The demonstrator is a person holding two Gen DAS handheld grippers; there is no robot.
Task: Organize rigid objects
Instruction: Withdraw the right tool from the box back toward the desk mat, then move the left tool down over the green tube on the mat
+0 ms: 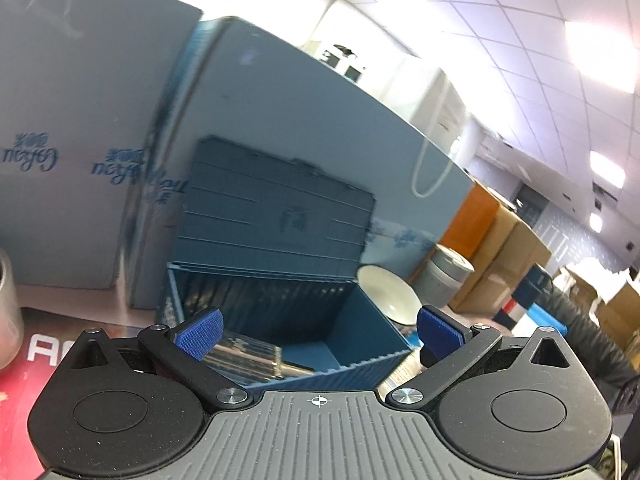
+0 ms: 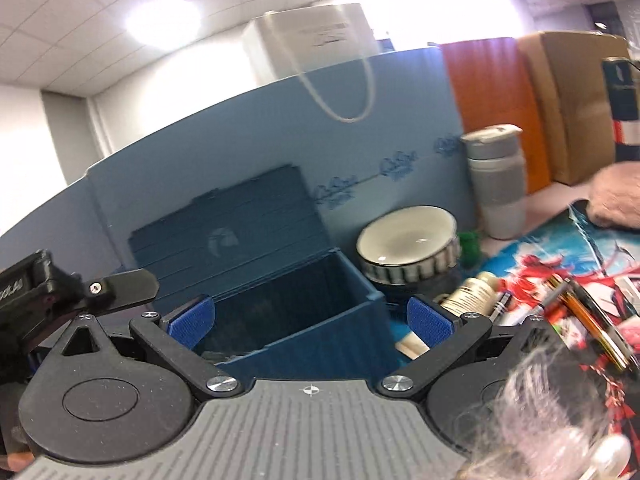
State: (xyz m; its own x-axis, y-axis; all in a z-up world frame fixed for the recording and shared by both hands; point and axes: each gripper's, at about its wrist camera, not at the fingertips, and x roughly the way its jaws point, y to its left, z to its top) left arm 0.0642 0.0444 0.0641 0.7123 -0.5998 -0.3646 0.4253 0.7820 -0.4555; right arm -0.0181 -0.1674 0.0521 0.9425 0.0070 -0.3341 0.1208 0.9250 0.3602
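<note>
- Step in hand, as I judge it: between placements. The left gripper (image 1: 319, 332) and right gripper (image 2: 311, 322) both stand wide with nothing between the ribbed blue pads.
- The open blue plastic storage box with ribbed walls and a raised lid (image 2: 296, 312) sits at twelve o'clock in both views; a clear, glossy rectangular item (image 1: 244, 356) already lies inside.
- Loose things wait at three o'clock in the right view: a cream cylindrical bottle (image 2: 474, 292), orange and gold pens (image 2: 580, 312) (slim, hard, likely to roll).
- The glazed ceramic bowl with a striped rim (image 2: 408, 240) stands just beside the box.
- Next move calls for swinging rightward to one item and gripping it across its narrow side.
</note>
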